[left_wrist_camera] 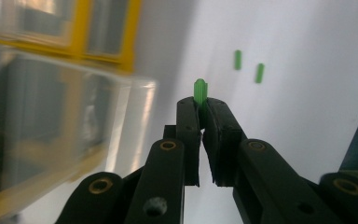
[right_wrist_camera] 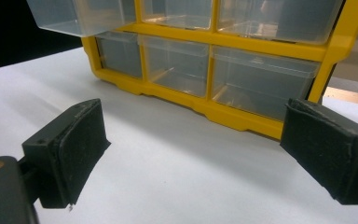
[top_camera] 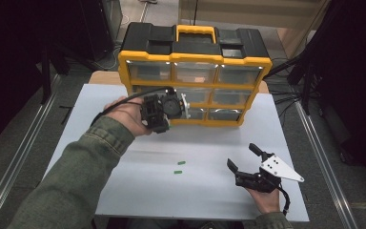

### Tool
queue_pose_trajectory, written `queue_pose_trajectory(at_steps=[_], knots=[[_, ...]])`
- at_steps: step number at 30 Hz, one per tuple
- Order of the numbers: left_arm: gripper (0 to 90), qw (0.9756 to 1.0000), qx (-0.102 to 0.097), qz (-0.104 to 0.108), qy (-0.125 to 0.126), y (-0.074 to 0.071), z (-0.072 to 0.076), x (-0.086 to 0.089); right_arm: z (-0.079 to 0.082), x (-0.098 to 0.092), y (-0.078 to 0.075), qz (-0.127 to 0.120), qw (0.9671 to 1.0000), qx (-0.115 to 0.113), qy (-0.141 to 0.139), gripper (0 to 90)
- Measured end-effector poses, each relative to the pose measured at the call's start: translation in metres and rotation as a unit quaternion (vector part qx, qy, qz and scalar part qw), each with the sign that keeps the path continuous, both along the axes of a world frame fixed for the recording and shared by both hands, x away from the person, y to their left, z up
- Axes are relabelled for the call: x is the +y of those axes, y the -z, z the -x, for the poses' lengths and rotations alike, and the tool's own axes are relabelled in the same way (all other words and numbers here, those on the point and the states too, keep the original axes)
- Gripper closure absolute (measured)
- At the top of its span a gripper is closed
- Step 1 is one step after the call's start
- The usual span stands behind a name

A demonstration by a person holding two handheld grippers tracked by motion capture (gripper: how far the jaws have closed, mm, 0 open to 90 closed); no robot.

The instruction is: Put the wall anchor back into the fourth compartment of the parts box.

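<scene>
While two green pegs (top_camera: 179, 167) lay on the white table (top_camera: 124, 191), the left gripper (top_camera: 164, 125) pinched a third (left_wrist_camera: 200, 91) beside the pulled-out drawer (left_wrist_camera: 51, 112); the right gripper (top_camera: 243, 157) gaped empty.

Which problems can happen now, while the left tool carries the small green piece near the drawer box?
The left tool pinches the green piece only at its tips, so it may slip out. The pulled-out drawer is close beside it, so a bump is possible. Two green pieces lie loose on the table and a sleeve could sweep them.

Small green peg (left_wrist_camera: 200, 90) pinched upright, tip poking above tool pads.
</scene>
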State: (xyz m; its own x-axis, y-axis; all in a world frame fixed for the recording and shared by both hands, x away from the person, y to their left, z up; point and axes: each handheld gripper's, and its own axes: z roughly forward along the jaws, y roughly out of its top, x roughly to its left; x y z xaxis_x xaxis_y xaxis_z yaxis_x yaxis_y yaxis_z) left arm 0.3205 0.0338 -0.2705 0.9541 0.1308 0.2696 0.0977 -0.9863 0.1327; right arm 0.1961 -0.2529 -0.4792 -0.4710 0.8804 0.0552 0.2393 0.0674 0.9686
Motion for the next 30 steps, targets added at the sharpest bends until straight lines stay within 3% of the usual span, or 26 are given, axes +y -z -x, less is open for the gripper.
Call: queue_pose_trajectory(at_steps=[3,4,5,7,9,12,23,26,27,29,30], knots=[[84.4,1.0,-0.009,-0.002,-0.002,-0.011,-0.005,0.001,0.0,0.0,0.0,0.001,1.0,0.001,0.0,7.2],[84.4,0.9999,-0.008,-0.004,-0.008,-0.016,-0.015,0.004,0.0,0.0,0.0,0.0,1.0,0.001,0.0,7.2],[84.4,0.9999,-0.008,-0.004,-0.008,-0.016,-0.015,0.004,0.0,0.0,0.0,0.0,1.0,0.001,0.0,7.2],[84.4,0.9996,-0.009,0.008,-0.023,-0.018,-0.032,0.012,0.0,0.0,0.0,0.0,1.0,0.001,-0.001,7.2],[84.4,0.9996,-0.006,0.01,-0.026,-0.017,-0.038,0.014,0.0,0.0,0.0,0.001,1.0,0.001,-0.001,7.2],[84.2,0.9993,0.002,0.005,-0.037,-0.007,-0.051,0.017,-0.001,-0.001,0.0,-0.001,1.0,0.0,-0.002,7.2],[84.2,0.9975,0.009,-0.002,-0.07,0.003,-0.065,0.025,0.0,0.0,0.0,0.0,1.0,0.001,-0.003,7.2],[83.7,0.9971,0.015,0.007,-0.074,0.002,-0.066,0.028,0.0,0.0,0.0,0.0,1.0,0.001,-0.004,7.2],[81.0,0.9965,0.018,0.011,-0.081,0.001,-0.065,0.029,0.0,0.0,0.0,0.0,1.0,0.001,-0.004,7.2],[64.7,0.996,0.018,0.015,-0.086,0.0,-0.064,0.029,0.0,0.0,0.0,0.0,1.0,0.001,-0.003,7.2],[59.6,0.9947,0.018,0.026,-0.098,-0.004,-0.062,0.031,0.0,-0.001,0.0,-0.001,1.0,0.0,-0.002,7.2]])
